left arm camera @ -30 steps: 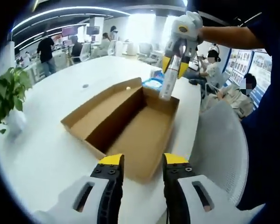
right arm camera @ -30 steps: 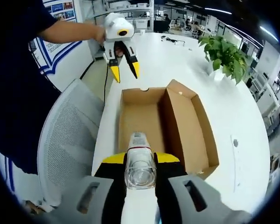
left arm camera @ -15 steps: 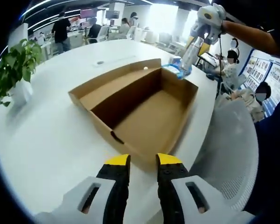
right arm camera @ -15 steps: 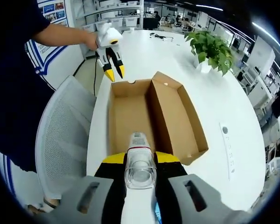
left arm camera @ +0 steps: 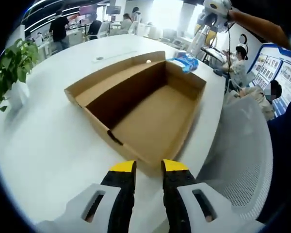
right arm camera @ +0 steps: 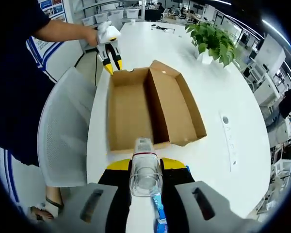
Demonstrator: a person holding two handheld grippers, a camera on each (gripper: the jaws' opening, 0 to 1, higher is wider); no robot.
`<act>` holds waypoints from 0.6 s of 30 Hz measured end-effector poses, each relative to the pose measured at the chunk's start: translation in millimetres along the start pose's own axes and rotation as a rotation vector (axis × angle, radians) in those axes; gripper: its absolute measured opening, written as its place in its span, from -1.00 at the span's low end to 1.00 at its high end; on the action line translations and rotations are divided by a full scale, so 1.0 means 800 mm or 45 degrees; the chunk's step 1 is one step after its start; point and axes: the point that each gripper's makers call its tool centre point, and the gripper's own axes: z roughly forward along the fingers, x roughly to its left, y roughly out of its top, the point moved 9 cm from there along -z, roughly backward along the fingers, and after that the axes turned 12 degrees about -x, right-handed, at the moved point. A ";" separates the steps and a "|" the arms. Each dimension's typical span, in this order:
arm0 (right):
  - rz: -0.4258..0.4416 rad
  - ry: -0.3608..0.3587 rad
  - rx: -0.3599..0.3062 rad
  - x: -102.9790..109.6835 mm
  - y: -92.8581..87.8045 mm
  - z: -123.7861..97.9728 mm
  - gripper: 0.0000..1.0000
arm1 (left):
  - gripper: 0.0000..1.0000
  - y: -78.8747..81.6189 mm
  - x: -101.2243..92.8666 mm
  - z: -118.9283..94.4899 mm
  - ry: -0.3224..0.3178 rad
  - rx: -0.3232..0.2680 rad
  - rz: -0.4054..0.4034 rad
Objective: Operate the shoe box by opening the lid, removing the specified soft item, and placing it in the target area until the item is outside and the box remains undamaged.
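We see the shoe box open on the white table, lid folded flat to one side, cardboard interior bare. In the left gripper view the left gripper sits low at the near short end of the box, jaws nearly parallel w/ a narrow gap, nothing between them; yellow tips just short of the box wall, not touching as far as we can tell.

Right gripper is clamped on a clear bottle w/ a white cap and label end pointing fwd; bottle is outside the box, above the table past its far short end. In the left gripper view the same gripper shows at top right, held up by a person's arm, bottle angled down from it.

Blue-white packet lies on the table just beside the box's far end; a blue bit shows under the right jaws, can't tell if it's the same item.

Potted plant on the table, well apart from the box. Mesh office chair beside the table edge. A person's sandalled foot shows below the chair. Other people in the background.
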 end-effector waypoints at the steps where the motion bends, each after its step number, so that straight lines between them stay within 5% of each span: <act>1: -0.002 0.000 0.015 -0.001 -0.003 -0.002 -0.62 | -0.63 0.000 0.000 0.000 -0.002 0.001 0.002; 18: 0.041 0.008 0.217 -0.016 -0.074 -0.032 -0.62 | -0.62 0.000 0.002 0.002 -0.013 -0.006 -0.010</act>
